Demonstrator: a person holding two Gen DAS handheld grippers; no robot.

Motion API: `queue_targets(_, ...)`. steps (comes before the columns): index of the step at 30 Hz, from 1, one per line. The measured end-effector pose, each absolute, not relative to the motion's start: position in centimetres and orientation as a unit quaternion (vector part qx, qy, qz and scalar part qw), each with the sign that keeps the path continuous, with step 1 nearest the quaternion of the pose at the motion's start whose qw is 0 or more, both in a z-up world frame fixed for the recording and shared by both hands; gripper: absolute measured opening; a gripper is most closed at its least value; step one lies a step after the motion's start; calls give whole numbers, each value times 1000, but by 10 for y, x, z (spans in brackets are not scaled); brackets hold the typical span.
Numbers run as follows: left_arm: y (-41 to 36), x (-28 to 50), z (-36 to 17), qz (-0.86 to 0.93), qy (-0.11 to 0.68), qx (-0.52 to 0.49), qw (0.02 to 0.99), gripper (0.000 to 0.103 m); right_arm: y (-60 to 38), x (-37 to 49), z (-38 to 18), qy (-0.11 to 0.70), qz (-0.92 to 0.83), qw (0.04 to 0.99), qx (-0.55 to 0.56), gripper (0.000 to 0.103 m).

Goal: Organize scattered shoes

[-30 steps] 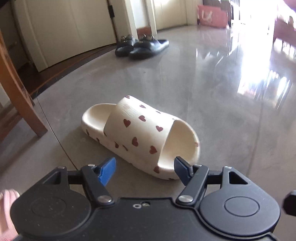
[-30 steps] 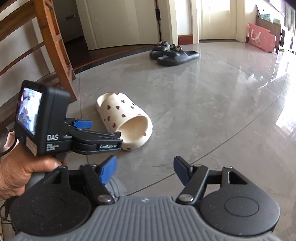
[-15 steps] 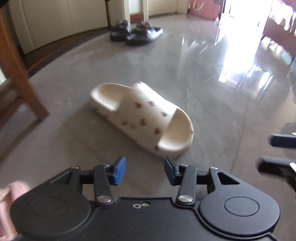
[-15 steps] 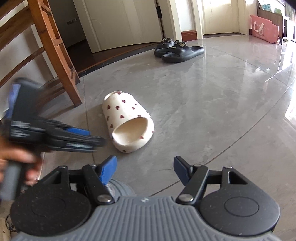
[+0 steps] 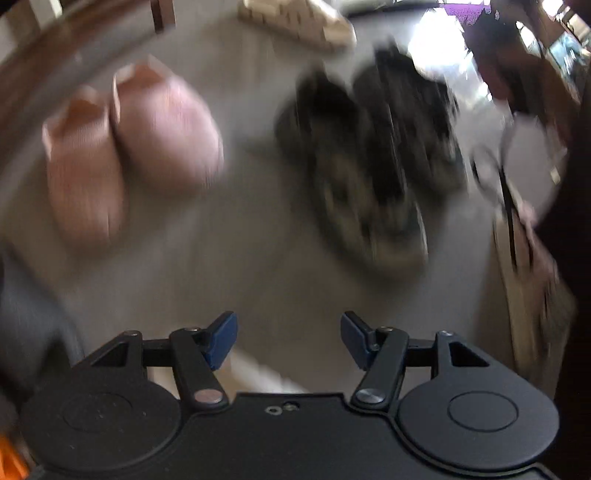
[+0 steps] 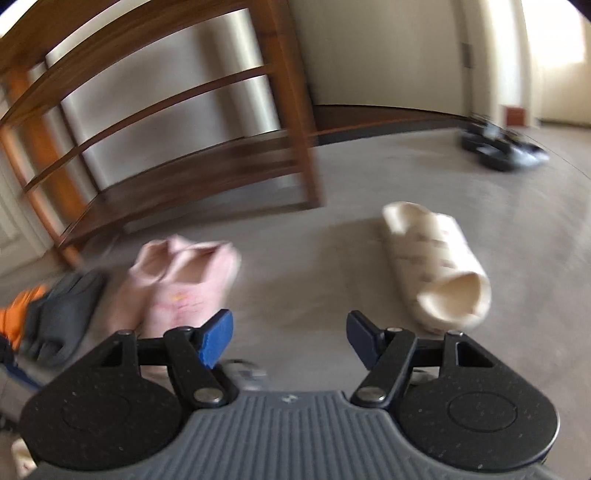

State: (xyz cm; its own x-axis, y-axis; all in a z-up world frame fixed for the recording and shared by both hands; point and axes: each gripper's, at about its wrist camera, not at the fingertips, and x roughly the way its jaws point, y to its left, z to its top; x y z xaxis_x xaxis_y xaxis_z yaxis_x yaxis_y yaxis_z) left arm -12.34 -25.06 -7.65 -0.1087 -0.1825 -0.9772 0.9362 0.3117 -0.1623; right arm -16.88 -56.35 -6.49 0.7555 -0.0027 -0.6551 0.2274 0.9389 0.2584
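Motion blurs the left wrist view, which looks steeply down at the floor. A pair of pink slippers [image 5: 129,147] lies at the left and a pair of dark shoes [image 5: 369,166] at the centre right. The cream heart-print slipper [image 5: 295,18] is at the top edge. My left gripper [image 5: 288,339] hangs above bare floor, its jaws opening with nothing between them. In the right wrist view the cream slipper [image 6: 436,266] lies on its sole to the right, the pink slippers [image 6: 184,284] to the left. My right gripper [image 6: 290,338] is open and holds nothing.
A wooden shoe rack [image 6: 184,147] stands at the back left. A grey slipper [image 6: 62,317] and something orange [image 6: 18,314] lie at the left edge. A pair of black slides [image 6: 498,147] sits far off by the doorway. A person's dark clothing [image 5: 569,258] fills the right edge.
The left gripper swung away from the cream slipper and tipped down over the pink and dark pairs; its jaws narrowed, then widened. The right gripper turned left toward the rack.
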Motion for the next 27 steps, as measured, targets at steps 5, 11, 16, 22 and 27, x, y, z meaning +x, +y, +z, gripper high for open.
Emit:
queue_targets(5,-220,-127,-96,-503,596,317,539,61,-528,-157,-57,352,-41,928,115,71)
queue_targets(11,-226,-129,-129,-510,634,325,482,47,-518,-164,-48,353,-50,930,87,71)
queue_targets(16,-225,-139,-127,-495,633,319,502,41,-522,-169,-47,353,-55,929,95,71)
queue_targets(22,-224,-148,-119,-457,622,277,572,28,-510,-164,-50,350,11,932,90,70)
queue_targets(27,-226,-147,-114,-454,629,237,585,17,-474,-156,-53,347,115,930,49,65)
